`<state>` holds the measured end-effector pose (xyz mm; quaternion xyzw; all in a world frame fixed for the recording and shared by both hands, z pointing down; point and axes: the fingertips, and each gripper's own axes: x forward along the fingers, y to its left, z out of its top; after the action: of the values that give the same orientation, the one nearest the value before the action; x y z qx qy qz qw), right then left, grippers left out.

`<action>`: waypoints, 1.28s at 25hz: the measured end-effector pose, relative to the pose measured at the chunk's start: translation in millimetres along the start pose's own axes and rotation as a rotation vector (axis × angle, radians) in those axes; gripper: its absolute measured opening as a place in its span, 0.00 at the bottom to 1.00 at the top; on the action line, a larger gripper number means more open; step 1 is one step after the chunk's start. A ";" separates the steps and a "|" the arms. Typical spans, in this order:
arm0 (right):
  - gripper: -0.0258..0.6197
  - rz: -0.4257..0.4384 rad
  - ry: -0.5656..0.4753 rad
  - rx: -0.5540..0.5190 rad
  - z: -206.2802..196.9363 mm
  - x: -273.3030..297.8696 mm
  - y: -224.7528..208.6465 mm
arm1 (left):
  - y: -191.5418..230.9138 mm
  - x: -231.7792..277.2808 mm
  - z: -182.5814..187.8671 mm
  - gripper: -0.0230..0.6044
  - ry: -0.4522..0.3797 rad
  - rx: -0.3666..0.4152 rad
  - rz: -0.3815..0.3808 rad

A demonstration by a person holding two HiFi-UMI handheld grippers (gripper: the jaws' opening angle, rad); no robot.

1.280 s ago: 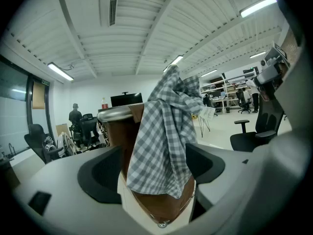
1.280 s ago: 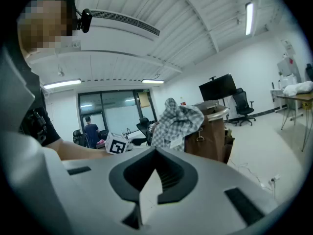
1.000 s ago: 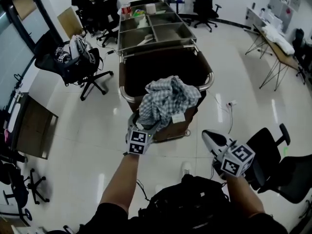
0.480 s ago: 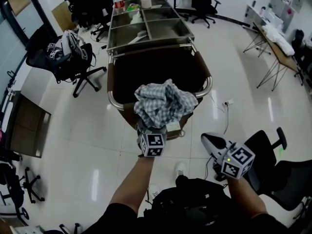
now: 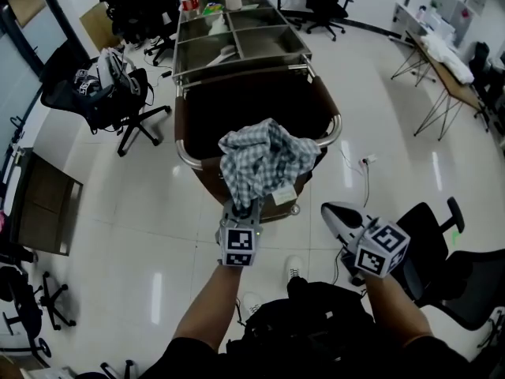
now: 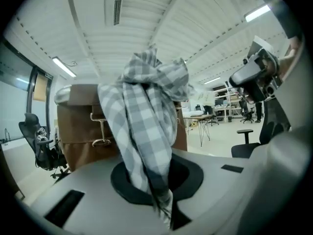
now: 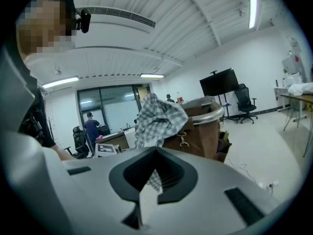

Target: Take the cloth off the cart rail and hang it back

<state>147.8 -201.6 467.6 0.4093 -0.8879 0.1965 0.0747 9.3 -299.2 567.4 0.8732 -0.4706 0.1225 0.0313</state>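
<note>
A grey-and-white checked cloth [image 5: 264, 158] lies bunched over the near end of the brown cart, at its curved steel rail [image 5: 188, 161]. My left gripper [image 5: 245, 205] sits just below it, and its jaws have just closed on the cloth's hanging lower end. In the left gripper view the cloth [image 6: 146, 116] rises out of the left gripper [image 6: 164, 214], with the cart [image 6: 78, 131] behind. My right gripper [image 5: 335, 215] hangs to the right of the cart, shut and holding nothing. The right gripper view shows the right gripper [image 7: 139, 214], with cloth [image 7: 159, 115] and rail [image 7: 211, 113] beyond it.
Steel trays [image 5: 272, 46] with small items fill the cart's far half. Black office chairs stand at left [image 5: 118, 93] and at right [image 5: 442, 243]. A black bag [image 5: 316, 330] sits by my feet. A cable and plug [image 5: 363, 164] lie on the white floor, with folding tables [image 5: 446, 69] further right.
My left gripper has drawn back from the cart toward me, and the cloth now stretches down from the rail to its jaws. The right gripper has barely moved.
</note>
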 end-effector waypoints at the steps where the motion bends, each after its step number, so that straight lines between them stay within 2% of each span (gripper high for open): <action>1: 0.07 0.005 -0.009 0.000 0.3 0.4 9.2 | -3.6 -13.5 4.7 0.07 -0.014 -0.002 -0.013; 7: 0.07 0.026 -0.051 0.010 -10.9 -1.6 69.6 | -11.9 -99.2 54.5 0.07 -0.125 -0.019 -0.087; 12: 0.07 0.029 -0.079 0.014 -22.9 -7.5 112.2 | -8.8 -167.0 59.6 0.07 -0.146 0.004 -0.107; 15: 0.07 0.029 -0.090 0.011 -26.4 -10.6 129.2 | 2.9 -207.7 46.7 0.07 -0.136 -0.002 -0.077; 21: 0.07 0.054 -0.105 0.001 -26.4 -3.7 151.1 | 43.0 -282.7 31.2 0.07 -0.127 -0.045 0.044; 27: 0.07 0.119 -0.117 -0.010 -21.2 20.4 182.6 | 47.8 -304.7 32.8 0.07 -0.121 -0.032 0.060; 32: 0.07 0.143 -0.123 -0.018 -19.5 17.1 201.0 | 32.0 -314.0 55.0 0.07 -0.173 -0.046 0.028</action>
<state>-16.0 -87.5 432.6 0.3554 -0.9195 0.1678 0.0095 -172.7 -70.7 435.8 0.8729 -0.4865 0.0363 0.0088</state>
